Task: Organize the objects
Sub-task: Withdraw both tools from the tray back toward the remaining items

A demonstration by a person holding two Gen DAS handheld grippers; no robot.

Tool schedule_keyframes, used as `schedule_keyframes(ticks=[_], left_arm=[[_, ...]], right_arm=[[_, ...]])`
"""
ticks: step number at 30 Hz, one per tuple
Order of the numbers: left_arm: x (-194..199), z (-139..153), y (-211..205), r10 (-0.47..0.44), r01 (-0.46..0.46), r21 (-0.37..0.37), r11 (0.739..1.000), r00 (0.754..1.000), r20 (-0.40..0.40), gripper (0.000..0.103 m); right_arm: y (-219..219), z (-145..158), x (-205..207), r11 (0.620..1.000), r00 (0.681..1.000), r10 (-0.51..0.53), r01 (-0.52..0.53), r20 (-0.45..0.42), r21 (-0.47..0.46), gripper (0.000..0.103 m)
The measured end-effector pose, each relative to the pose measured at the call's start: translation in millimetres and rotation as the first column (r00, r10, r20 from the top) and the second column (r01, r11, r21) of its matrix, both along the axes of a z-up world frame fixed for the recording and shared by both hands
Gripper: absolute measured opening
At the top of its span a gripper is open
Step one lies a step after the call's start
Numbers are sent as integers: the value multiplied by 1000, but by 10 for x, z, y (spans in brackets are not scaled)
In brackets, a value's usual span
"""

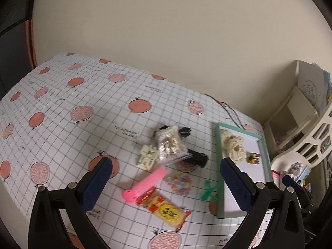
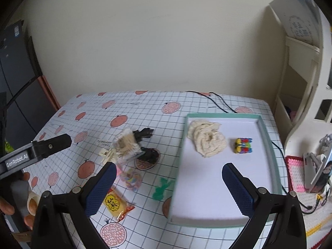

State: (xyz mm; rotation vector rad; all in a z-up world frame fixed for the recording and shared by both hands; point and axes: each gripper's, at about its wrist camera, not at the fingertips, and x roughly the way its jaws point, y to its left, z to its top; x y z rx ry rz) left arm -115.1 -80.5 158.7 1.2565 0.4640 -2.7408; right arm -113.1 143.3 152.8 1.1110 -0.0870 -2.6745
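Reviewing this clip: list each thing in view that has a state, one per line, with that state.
left gripper: open, empty, above the table.
right gripper: open, empty.
tray: holds two things, mostly bare.
cream cloth: crumpled, in the tray.
colourful toy: in the tray, apart from the cloth.
yellow snack packet: sealed, flat on the table.
pink tube: lying on the table.

Two things lie inside the tray (image 2: pixel 266 132): one cream cloth (image 2: pixel 207 140), one colourful block toy (image 2: pixel 243 145). Left of the tray, about eight loose items lie.
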Motion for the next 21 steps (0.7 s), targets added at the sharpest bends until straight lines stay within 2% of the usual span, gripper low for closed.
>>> schedule_keyframes(ticks=[11,17,21], left_arm=[[-45,-246,-296,63,-62,-4,998,994,89,103],[-107,-456,-334,66,-68,9,998,988,138,103],[-159,-586,-312,57,-55,-14,998,985,166,103]], right_arm=[[-363,-245,-84,997,995,74,-74,70,-5,96],[-456,-423,-148,996,988,87,-85,131,-18,86],[-486,-530,-182,996,982,92,-91,167,-11,78]])
